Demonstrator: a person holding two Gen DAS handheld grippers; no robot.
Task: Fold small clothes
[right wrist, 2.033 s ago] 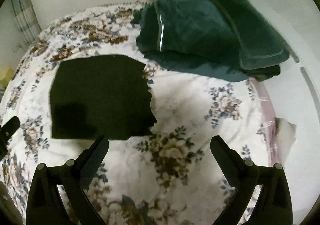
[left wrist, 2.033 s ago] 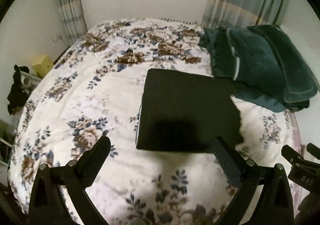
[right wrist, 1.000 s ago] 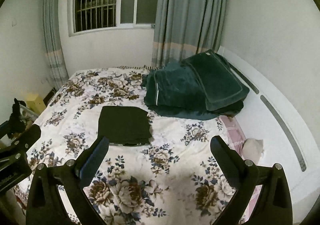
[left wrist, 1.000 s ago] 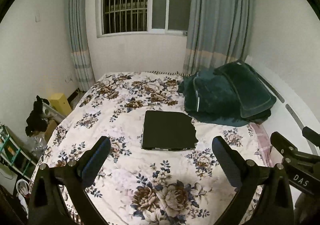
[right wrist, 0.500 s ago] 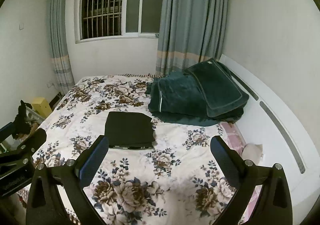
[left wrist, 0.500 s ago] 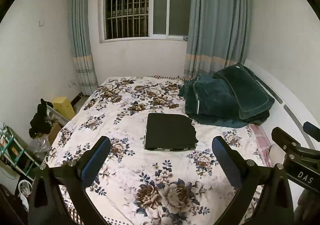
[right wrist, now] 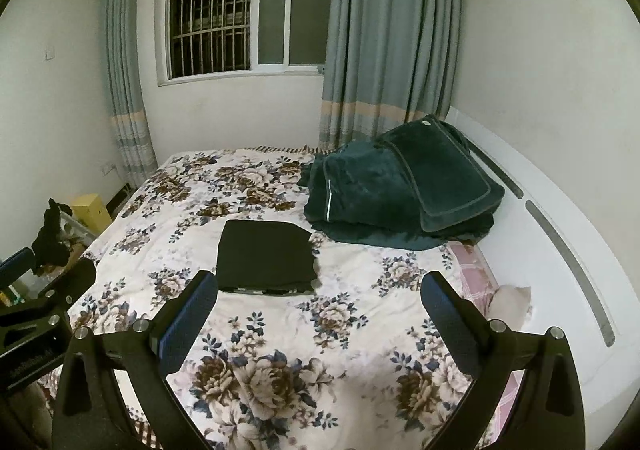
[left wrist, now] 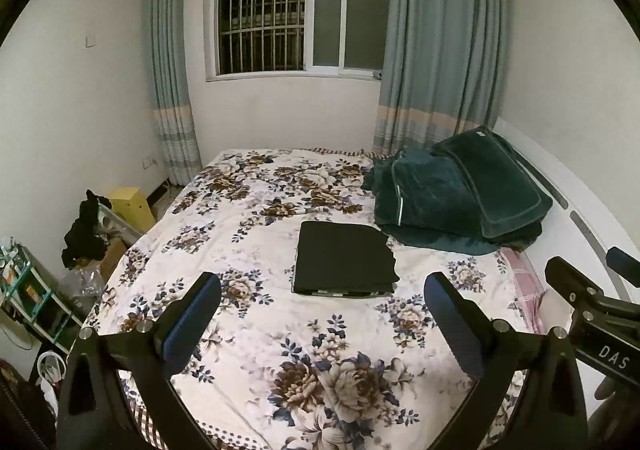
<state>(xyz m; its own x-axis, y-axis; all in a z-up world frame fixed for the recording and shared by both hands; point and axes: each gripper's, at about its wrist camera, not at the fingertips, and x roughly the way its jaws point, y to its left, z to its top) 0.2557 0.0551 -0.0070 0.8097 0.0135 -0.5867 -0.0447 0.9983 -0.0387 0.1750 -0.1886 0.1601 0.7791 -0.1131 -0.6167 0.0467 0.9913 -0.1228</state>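
A dark garment (left wrist: 344, 258) (right wrist: 266, 255), folded into a flat rectangle, lies in the middle of the floral bedspread (left wrist: 256, 314) (right wrist: 352, 314). A striped edge peeks out along its near side. My left gripper (left wrist: 322, 304) hangs well back from it over the foot of the bed, open, nothing between its fingers. My right gripper (right wrist: 318, 302) is equally far back, open and empty. Each gripper shows at the edge of the other's view.
A heap of dark green blankets (left wrist: 456, 194) (right wrist: 400, 186) sits at the bed's right, by the white headboard (right wrist: 560, 234). A yellow box (left wrist: 132, 206), black clothes and shelves (left wrist: 32, 298) crowd the floor on the left. A barred window and curtains stand behind.
Both grippers have pulled back and up from the folded garment, which now looks small and distant. The garment has stayed in place.
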